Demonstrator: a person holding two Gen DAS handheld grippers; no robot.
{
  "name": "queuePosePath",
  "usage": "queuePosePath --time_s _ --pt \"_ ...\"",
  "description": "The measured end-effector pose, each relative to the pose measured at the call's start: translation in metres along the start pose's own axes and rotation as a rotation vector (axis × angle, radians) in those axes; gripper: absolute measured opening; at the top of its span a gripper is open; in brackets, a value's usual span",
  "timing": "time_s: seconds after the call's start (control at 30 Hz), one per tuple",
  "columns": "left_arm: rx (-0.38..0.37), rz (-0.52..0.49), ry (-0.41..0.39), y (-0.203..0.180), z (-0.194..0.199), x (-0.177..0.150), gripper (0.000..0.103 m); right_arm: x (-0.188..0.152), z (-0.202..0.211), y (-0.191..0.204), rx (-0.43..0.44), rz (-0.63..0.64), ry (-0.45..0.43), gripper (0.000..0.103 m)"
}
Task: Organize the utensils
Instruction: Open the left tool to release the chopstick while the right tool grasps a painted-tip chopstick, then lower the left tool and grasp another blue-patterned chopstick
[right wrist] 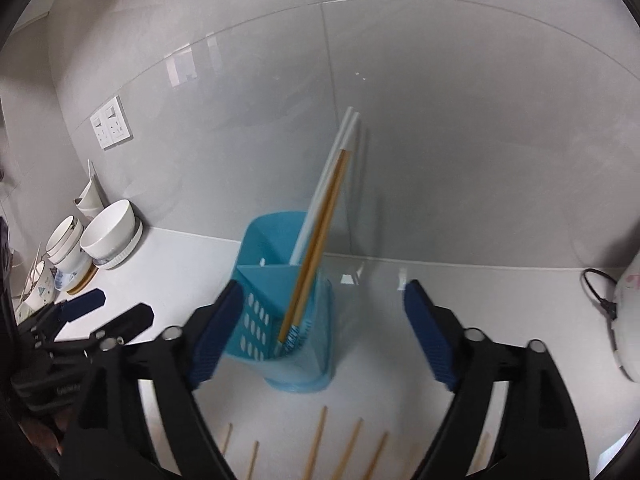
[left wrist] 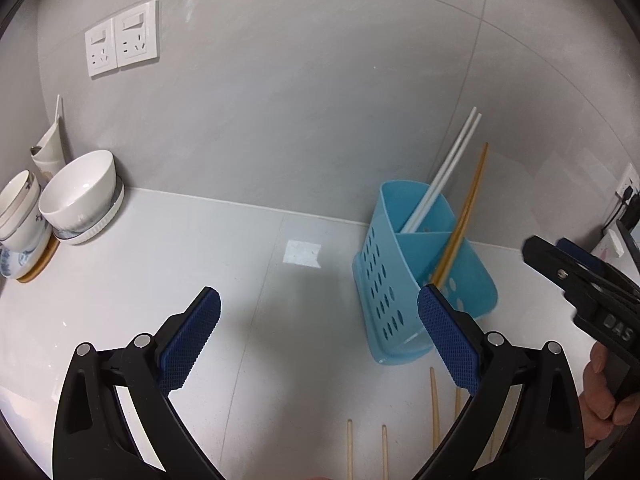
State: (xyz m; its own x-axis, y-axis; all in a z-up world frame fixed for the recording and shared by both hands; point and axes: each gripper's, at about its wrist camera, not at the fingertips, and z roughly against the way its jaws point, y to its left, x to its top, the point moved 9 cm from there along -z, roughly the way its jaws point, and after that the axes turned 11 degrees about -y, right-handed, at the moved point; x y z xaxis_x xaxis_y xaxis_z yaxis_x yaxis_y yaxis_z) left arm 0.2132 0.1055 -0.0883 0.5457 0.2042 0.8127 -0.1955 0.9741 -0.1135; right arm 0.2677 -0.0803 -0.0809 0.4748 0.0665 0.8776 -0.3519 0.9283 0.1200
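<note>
A light-blue perforated utensil holder (left wrist: 400, 280) stands on the white counter; it also shows in the right wrist view (right wrist: 280, 320). White chopsticks (left wrist: 444, 172) lean in its back compartment and wooden chopsticks (left wrist: 464, 216) in the front one; in the right wrist view the wooden pair (right wrist: 320, 240) leans against the white ones (right wrist: 332, 168). Several wooden chopsticks (right wrist: 316, 444) lie on the counter in front of the holder, also visible in the left wrist view (left wrist: 434, 408). My left gripper (left wrist: 320, 336) is open and empty, left of the holder. My right gripper (right wrist: 320, 332) is open and empty, straddling the holder from the front.
Stacked white bowls (left wrist: 80, 196) and cups (left wrist: 16, 216) sit at the back left by the wall, under wall sockets (left wrist: 120, 38). A white appliance with a black cable (right wrist: 624, 308) is at the right edge. The right gripper also shows in the left wrist view (left wrist: 580, 284).
</note>
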Motion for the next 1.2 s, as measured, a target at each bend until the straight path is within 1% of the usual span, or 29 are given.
queuePosePath --time_s 0.03,0.13,0.3,0.5,0.7,0.83,0.97,1.07,1.2 --pt "-0.004 0.0 0.013 -0.002 0.002 -0.002 0.097 -0.002 0.006 -0.006 -0.009 -0.001 0.008 0.09" --pt "-0.012 -0.006 0.056 -0.008 0.007 -0.011 0.097 -0.012 0.025 -0.027 -0.052 -0.001 0.034 0.095" --pt "-0.002 -0.034 0.154 -0.017 0.015 -0.039 0.097 -0.045 0.047 -0.067 -0.144 -0.012 0.112 0.095" --pt "-0.021 -0.035 0.286 -0.031 0.021 -0.084 0.097 -0.098 0.067 -0.103 -0.211 -0.024 0.223 0.095" --pt "-0.034 -0.07 0.403 -0.057 0.024 -0.135 0.097 -0.146 0.08 -0.117 -0.244 -0.054 0.331 0.095" --pt "-0.028 -0.087 0.477 -0.069 0.024 -0.168 0.096 -0.179 0.09 -0.125 -0.264 -0.058 0.411 0.095" --pt "-0.022 -0.106 0.523 -0.081 0.024 -0.195 0.093 -0.209 0.097 -0.132 -0.274 -0.091 0.495 0.092" --pt "-0.027 -0.131 0.538 -0.093 0.024 -0.209 0.092 -0.226 0.102 -0.135 -0.276 -0.109 0.539 0.089" --pt "-0.032 -0.131 0.568 -0.102 0.02 -0.223 0.089 -0.237 0.108 -0.134 -0.268 -0.108 0.566 0.082"
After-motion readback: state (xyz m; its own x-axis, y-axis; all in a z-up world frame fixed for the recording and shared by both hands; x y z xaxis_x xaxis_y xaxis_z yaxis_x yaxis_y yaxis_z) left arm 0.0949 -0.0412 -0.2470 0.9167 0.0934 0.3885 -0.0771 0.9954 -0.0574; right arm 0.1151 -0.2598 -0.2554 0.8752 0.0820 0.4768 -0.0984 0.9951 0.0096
